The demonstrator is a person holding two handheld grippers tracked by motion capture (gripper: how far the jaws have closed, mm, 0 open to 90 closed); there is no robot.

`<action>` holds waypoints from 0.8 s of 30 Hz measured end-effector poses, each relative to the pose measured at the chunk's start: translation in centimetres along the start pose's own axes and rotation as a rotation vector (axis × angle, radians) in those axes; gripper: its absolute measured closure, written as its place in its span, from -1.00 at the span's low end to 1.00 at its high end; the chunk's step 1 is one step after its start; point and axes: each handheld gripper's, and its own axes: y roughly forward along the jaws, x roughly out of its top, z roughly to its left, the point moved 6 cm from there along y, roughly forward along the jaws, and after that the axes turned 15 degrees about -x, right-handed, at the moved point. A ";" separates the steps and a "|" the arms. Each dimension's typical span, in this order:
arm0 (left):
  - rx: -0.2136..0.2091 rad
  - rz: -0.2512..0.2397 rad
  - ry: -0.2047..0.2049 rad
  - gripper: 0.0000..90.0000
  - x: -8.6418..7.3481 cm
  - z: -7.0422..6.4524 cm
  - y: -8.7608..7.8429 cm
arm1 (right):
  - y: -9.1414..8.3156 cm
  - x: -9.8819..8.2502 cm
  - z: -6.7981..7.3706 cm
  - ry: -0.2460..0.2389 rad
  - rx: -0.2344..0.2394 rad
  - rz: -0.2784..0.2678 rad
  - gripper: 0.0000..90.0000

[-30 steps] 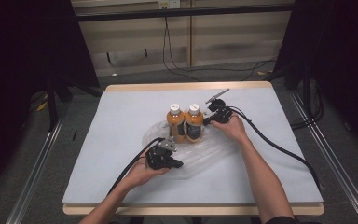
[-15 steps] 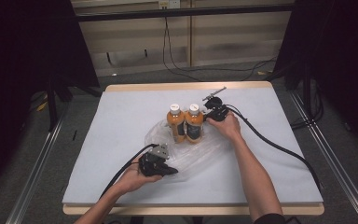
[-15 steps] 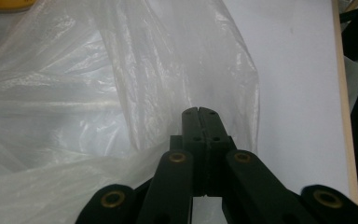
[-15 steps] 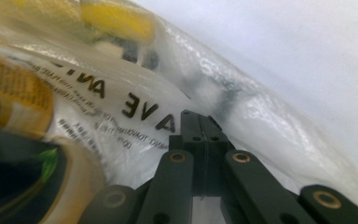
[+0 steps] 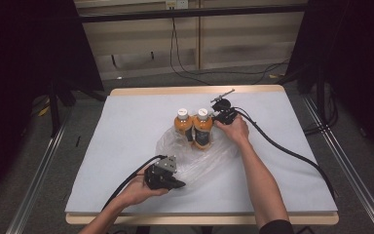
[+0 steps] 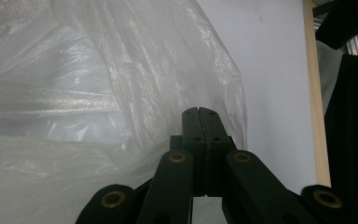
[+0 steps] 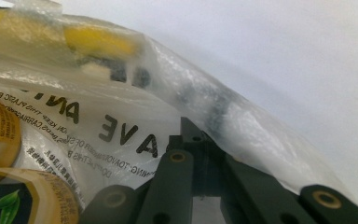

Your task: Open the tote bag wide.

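Observation:
Two orange drink bottles with white caps [image 5: 182, 126] [image 5: 203, 129] stand side by side mid-table, inside a clear plastic bag [image 5: 202, 161] that spreads toward the front. My left gripper [image 5: 178, 184] lies near the front edge, shut on the bag's near end. Its own view has the jaws [image 6: 199, 114] pressed together against the crinkled plastic [image 6: 98, 93]. My right gripper [image 5: 215, 119] sits just right of the bottles, shut on the bag there. In the right gripper view, printed film [image 7: 121, 126] drapes over the jaw tips [image 7: 193, 133], with a bottle label [image 7: 37, 200] at the lower left.
The table [image 5: 126, 122] carries a white sheet with a wooden rim showing at the back and front. Black cables [image 5: 282, 151] trail from both grippers across the sheet. Metal rails [image 5: 39, 170] flank the table, and dark curtains stand on both sides.
My left hand has drawn the gripper a little toward the front-left, pulling the bag's near end with it. The right hand and the bottles have stayed put.

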 end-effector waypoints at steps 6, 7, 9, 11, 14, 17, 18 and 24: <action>0.002 -0.109 0.007 1.00 1.2 0.0 -1.7 | -1.3 0.0 0.7 -0.040 0.056 -0.035 1.00; 0.010 -0.124 0.024 1.00 1.5 0.0 -2.2 | -1.8 0.2 0.8 -0.045 0.065 -0.053 1.00; 0.032 -0.159 0.031 1.00 2.2 -0.2 -3.1 | -2.9 0.8 1.0 -0.036 0.095 -0.096 1.00; 0.041 -0.202 0.037 1.00 2.8 -0.3 -3.9 | -4.2 1.2 1.0 -0.031 0.118 -0.132 1.00; 0.083 -0.235 0.041 1.00 3.1 0.1 -5.0 | -5.3 1.0 0.9 -0.038 0.123 -0.141 1.00; 0.123 -0.292 0.013 1.00 3.1 1.2 -6.0 | -6.4 0.5 0.9 -0.050 0.130 -0.160 1.00; 0.141 -0.304 0.004 1.00 3.0 1.7 -6.3 | -6.6 0.2 0.9 -0.058 0.131 -0.161 1.00; 0.243 -0.358 -0.058 1.00 2.3 4.0 -8.2 | -7.8 -1.9 0.9 -0.080 0.148 -0.150 1.00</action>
